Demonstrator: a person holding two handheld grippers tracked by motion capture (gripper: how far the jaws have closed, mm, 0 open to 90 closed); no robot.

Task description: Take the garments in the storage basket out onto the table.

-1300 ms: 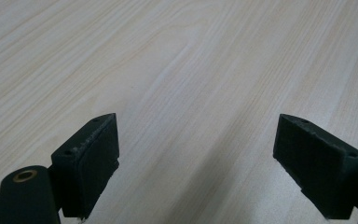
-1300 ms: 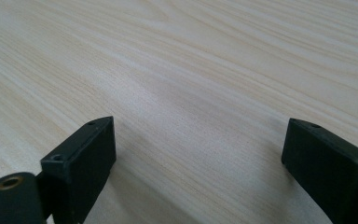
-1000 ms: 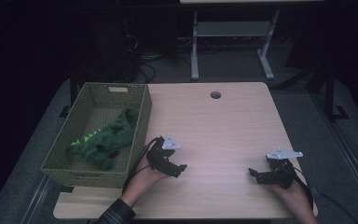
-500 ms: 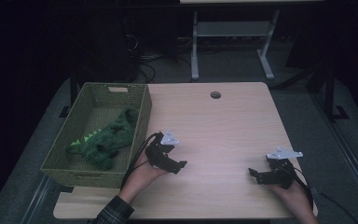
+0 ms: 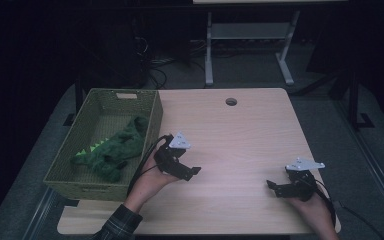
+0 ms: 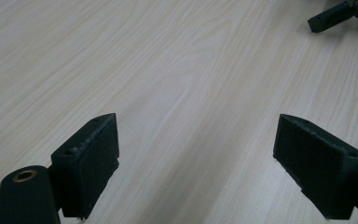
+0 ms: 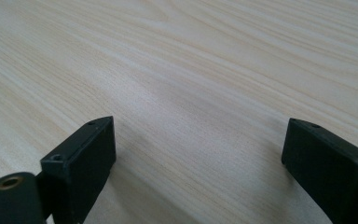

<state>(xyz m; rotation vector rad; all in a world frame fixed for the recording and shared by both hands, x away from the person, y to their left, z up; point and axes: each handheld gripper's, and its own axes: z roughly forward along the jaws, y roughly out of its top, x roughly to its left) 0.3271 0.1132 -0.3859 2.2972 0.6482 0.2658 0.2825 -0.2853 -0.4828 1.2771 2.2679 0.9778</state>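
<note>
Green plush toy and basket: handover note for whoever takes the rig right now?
Left claw: open, nothing held, low over bare table just right of the basket.
Right claw: open, nothing held, near the table's front right corner.
Green plush toy: lying inside the basket at the table's left edge, touched by neither claw.
Done: the toy sits in the basket; both claws are free.
Left: probably nothing with the toy, unless it has to come back out. In that case the left claw is nearer.

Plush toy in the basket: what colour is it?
Dark green plush toy with lighter green spikes, clearest in the high view.
</note>
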